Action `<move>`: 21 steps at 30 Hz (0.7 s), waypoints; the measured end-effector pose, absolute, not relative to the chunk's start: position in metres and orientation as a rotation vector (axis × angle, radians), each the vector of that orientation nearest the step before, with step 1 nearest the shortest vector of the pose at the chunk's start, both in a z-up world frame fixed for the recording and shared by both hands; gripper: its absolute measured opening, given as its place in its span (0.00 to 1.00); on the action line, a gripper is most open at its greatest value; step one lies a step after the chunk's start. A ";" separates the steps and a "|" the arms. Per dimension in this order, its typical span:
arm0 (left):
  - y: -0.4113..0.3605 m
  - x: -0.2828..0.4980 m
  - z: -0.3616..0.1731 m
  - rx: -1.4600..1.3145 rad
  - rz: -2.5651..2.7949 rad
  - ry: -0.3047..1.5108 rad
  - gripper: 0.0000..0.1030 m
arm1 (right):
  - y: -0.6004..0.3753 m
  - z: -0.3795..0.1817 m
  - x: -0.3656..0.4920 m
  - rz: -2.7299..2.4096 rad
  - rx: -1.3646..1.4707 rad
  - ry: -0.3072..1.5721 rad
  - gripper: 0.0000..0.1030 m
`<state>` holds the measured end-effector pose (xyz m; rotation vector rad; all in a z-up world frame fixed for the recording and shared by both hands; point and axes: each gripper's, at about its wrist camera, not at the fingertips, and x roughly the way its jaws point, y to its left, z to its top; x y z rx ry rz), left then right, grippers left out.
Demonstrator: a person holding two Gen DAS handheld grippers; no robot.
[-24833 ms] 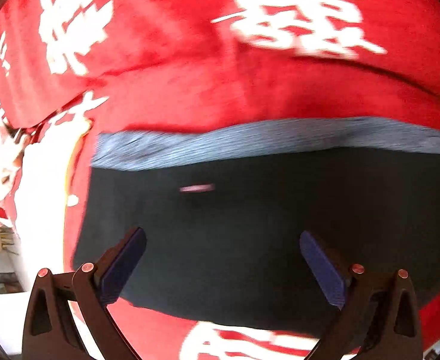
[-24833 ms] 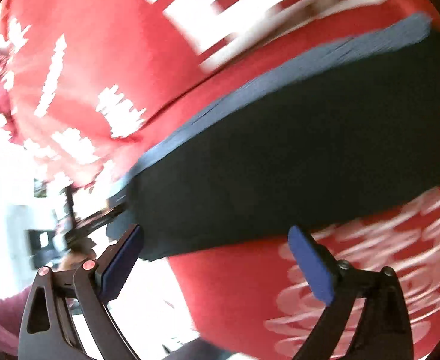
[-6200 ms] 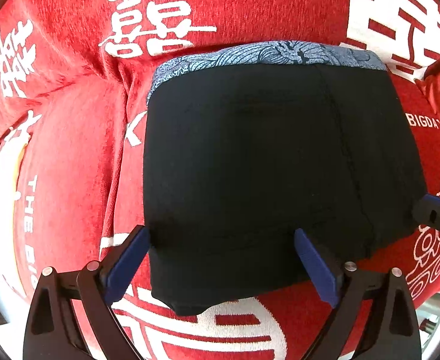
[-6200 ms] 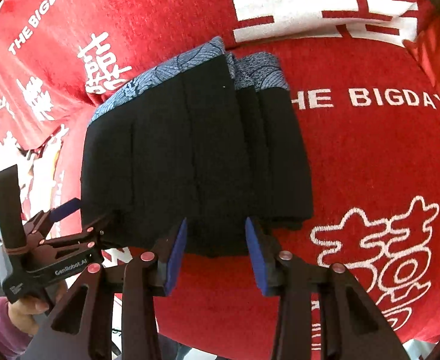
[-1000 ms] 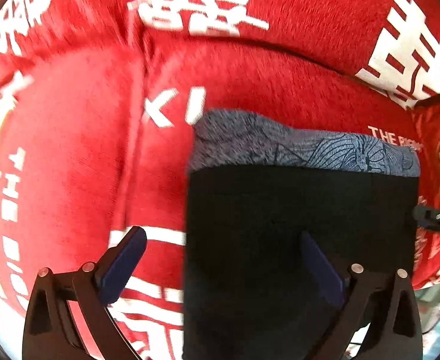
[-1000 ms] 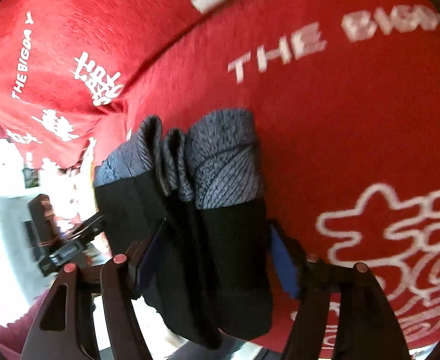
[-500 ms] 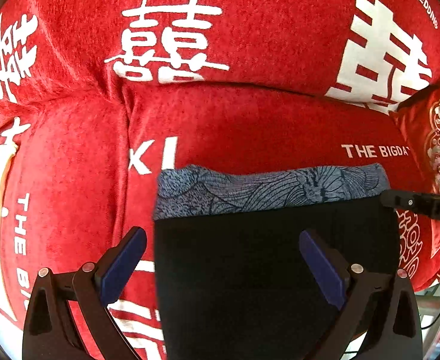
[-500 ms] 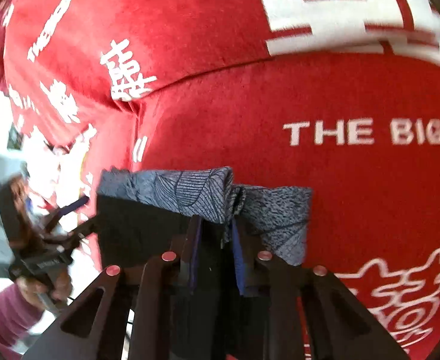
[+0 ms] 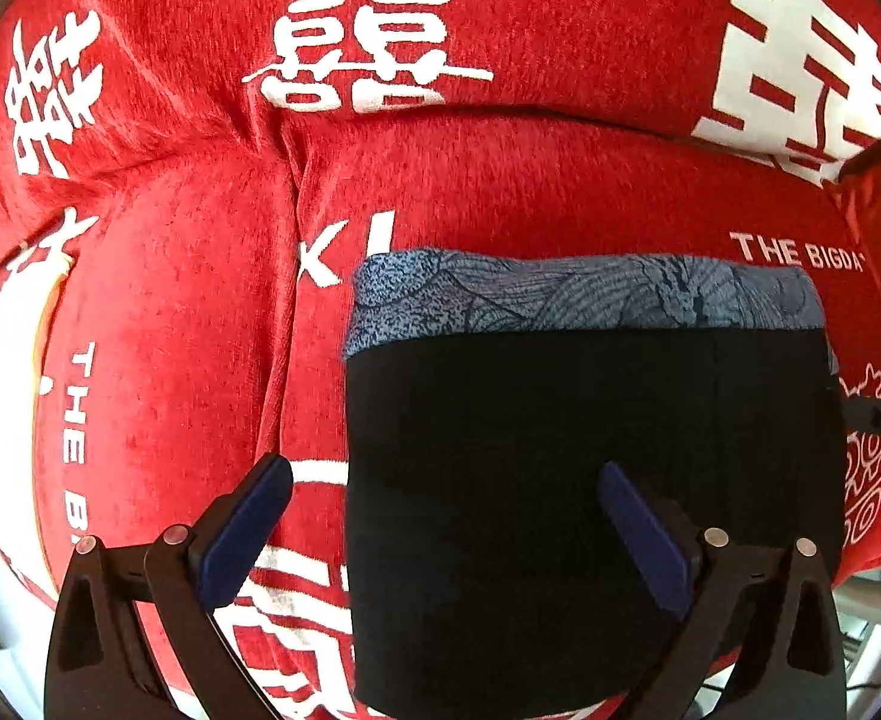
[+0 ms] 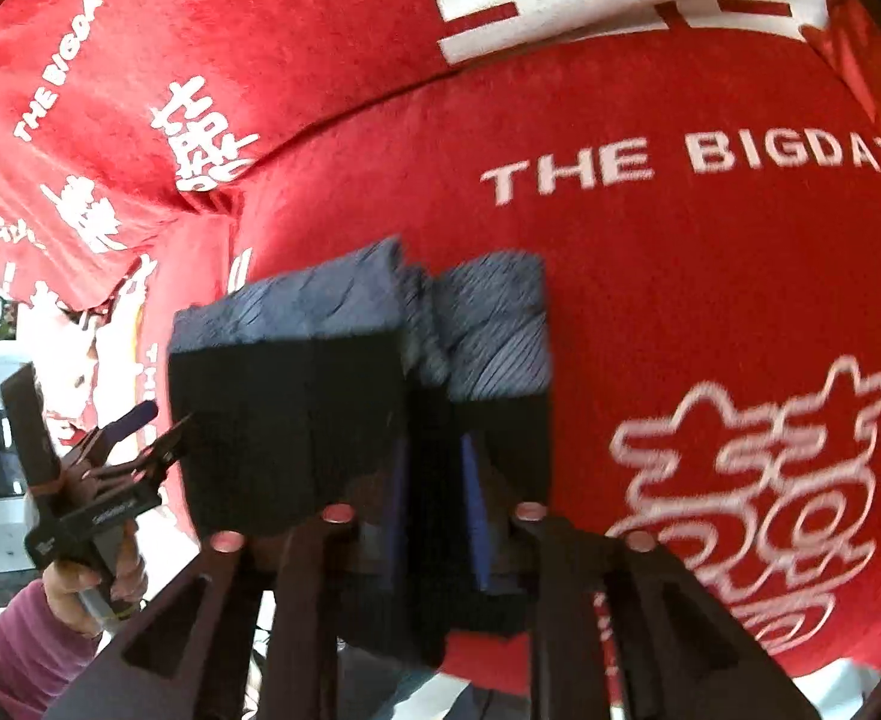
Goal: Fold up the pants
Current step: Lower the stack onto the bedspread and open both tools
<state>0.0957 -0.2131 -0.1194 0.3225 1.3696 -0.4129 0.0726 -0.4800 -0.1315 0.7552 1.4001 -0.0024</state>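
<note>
The left gripper (image 9: 440, 534) hovered low over the folded pants (image 9: 590, 480), its jaws spread wide with nothing between them; one finger sat over the red blanket (image 9: 170, 330) at lower left, the other over the black cloth at lower centre. In the right wrist view the left gripper (image 10: 140, 426) appeared at the left edge, held in a hand (image 10: 89, 582) with a pink sleeve, just beside the pants' left edge.

The right gripper (image 10: 434, 492) reached forward from the bottom of the frame, jaws pressed close on a bunched fold of the pants (image 10: 296, 408).

Half a second before, the pants lay slightly lower in the left view and their patterned grey-blue waistband (image 9: 584, 294) was more rumpled; now it lay flatter. The right gripper had kept its clamp on the cloth.

The pants lay on the blanket at centre right of the left view, waistband toward the top of the frame, folded edge toward the bottom. Their long axis could not be told from the squarish bundle.
</note>
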 end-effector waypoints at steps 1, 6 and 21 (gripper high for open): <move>-0.214 0.093 -0.125 0.331 -0.408 1.389 1.00 | -0.472 -0.128 0.072 0.004 0.740 1.394 0.38; -0.211 0.083 -0.142 0.283 -0.390 1.413 1.00 | -0.439 -0.118 0.069 0.041 0.656 1.384 0.50; -0.209 0.081 -0.142 0.237 -0.378 1.427 1.00 | -0.432 -0.139 0.048 -0.089 0.644 1.410 0.60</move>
